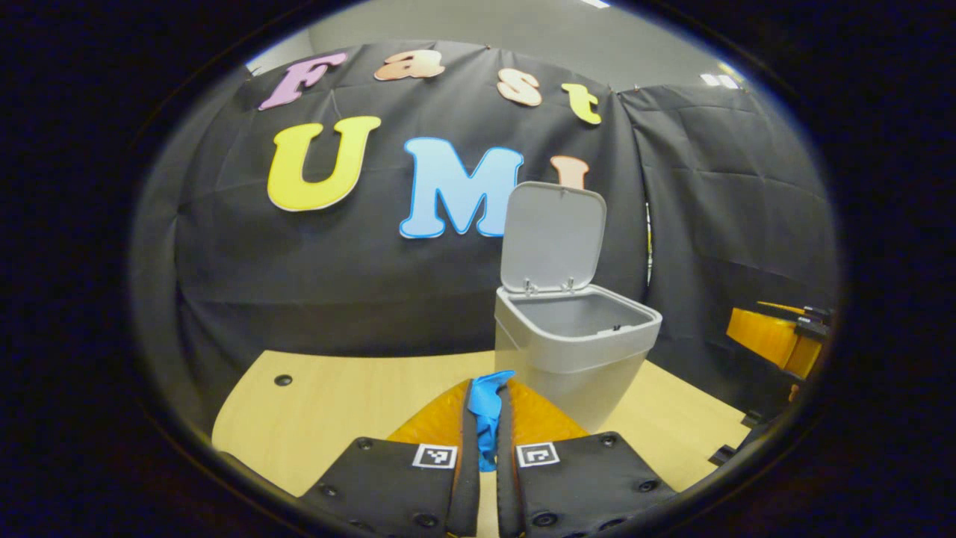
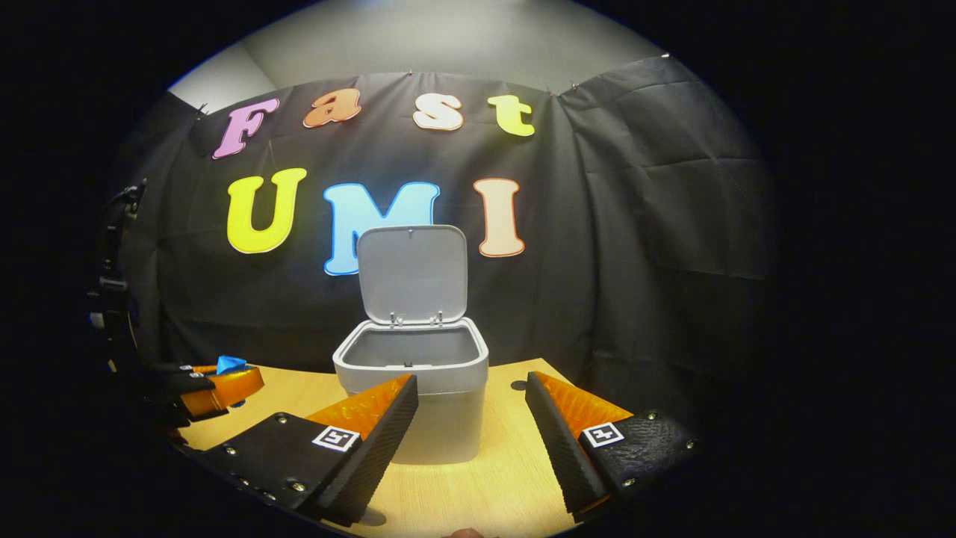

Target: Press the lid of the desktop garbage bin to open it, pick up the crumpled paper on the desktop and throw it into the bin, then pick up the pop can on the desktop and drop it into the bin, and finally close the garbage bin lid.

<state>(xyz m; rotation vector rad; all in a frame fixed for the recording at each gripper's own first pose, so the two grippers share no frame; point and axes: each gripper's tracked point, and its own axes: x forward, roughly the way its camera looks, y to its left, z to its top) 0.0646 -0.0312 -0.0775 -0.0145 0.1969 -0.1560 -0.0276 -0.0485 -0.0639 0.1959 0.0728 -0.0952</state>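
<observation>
The grey desktop bin (image 1: 567,351) stands on the wooden table with its lid (image 1: 553,239) swung up against the booth wall, and its inside looks bare. My left gripper (image 1: 489,385) is shut on a blue crumpled paper (image 1: 487,415), held above the table just left of and before the bin. In the right gripper view the bin (image 2: 441,430) sits straight ahead with its lid (image 2: 412,273) upright. My right gripper (image 2: 471,381) is open, its fingers spread either side of the bin's front. The left gripper (image 2: 239,382) with the blue paper (image 2: 230,364) appears at far left.
The light wooden table (image 1: 336,396) has a small dark hole (image 1: 283,379) near its back left and another (image 2: 518,385) right of the bin. The black cloth wall hangs close behind the bin. The right gripper (image 1: 784,336) shows at the right edge of the left gripper view.
</observation>
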